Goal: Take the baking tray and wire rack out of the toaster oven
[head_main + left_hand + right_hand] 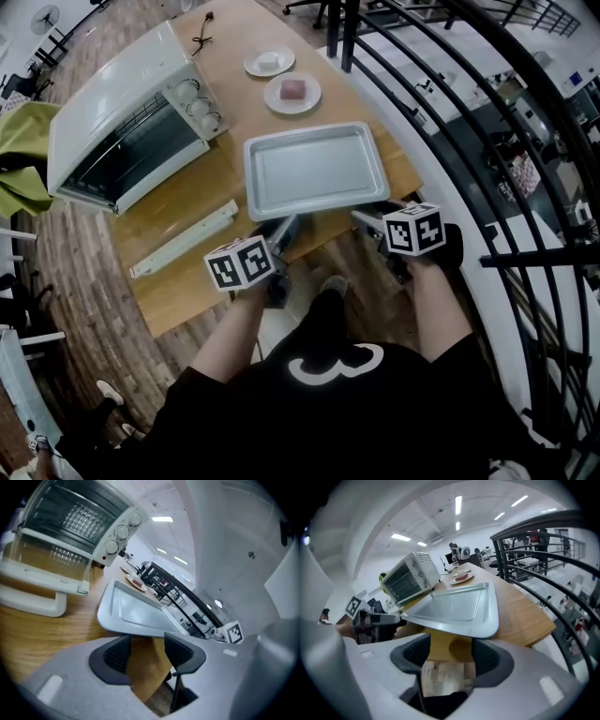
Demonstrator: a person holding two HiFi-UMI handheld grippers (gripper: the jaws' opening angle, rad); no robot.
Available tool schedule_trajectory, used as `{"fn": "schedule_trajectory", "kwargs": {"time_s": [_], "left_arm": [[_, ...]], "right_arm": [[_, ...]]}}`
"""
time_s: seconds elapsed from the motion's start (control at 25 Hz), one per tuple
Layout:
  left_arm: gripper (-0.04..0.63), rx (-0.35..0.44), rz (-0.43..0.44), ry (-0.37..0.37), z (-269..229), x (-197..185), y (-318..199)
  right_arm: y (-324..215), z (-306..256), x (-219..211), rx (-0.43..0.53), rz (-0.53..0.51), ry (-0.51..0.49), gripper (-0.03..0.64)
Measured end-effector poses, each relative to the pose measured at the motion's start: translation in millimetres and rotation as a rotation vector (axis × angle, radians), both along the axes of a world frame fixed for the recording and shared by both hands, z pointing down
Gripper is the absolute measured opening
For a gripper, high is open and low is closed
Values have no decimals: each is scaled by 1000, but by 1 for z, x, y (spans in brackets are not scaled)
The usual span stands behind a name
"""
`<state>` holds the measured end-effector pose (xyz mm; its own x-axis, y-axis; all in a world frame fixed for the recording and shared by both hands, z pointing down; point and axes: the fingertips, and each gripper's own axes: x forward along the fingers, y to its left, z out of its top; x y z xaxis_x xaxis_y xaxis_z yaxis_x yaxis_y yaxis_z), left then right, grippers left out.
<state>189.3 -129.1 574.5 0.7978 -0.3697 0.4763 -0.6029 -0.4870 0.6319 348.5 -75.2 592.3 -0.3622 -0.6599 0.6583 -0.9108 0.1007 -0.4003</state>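
The baking tray [314, 169] lies flat on the bench [192, 281] beside the open toaster oven [122, 122]. The left claw [147, 653] and right claw [450, 656] both stand apart at the tray's near rim, gripping nothing.

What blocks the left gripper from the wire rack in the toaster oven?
Probably nothing, so yes: the oven door lies open, the wire rack shows inside, and the left gripper is open, empty.

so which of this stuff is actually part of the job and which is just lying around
Job: toaster oven, baking tray, wire rack inside the oven.
Lying about: plate with pink food, plate with white food, green cloth, power cord.
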Motion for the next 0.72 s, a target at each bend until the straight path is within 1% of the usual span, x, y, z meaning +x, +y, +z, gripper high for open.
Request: {"fn": "schedule_trajectory", "kwargs": {"time_s": [0.08, 0.2, 0.32, 0.48, 0.6, 0.72], "left_arm": [[212, 35, 45, -64, 2, 0, 3], [212, 53, 88, -114, 6, 2, 7], [212, 38, 109, -141, 11, 0, 12], [212, 20, 117, -162, 15, -3, 18], [215, -23, 137, -183, 21, -7, 28], [216, -41, 149, -194, 21, -15, 36]], "right_arm": [[4, 1, 0, -5, -35, 60, 275], [6, 2, 3, 3, -43, 90, 275], [9, 3, 2, 10, -32, 80, 275], [13, 3, 1, 25, -4, 58, 275], [18, 7, -1, -1, 12, 48, 275], [22, 9, -6, -11, 11, 44, 275]]}}
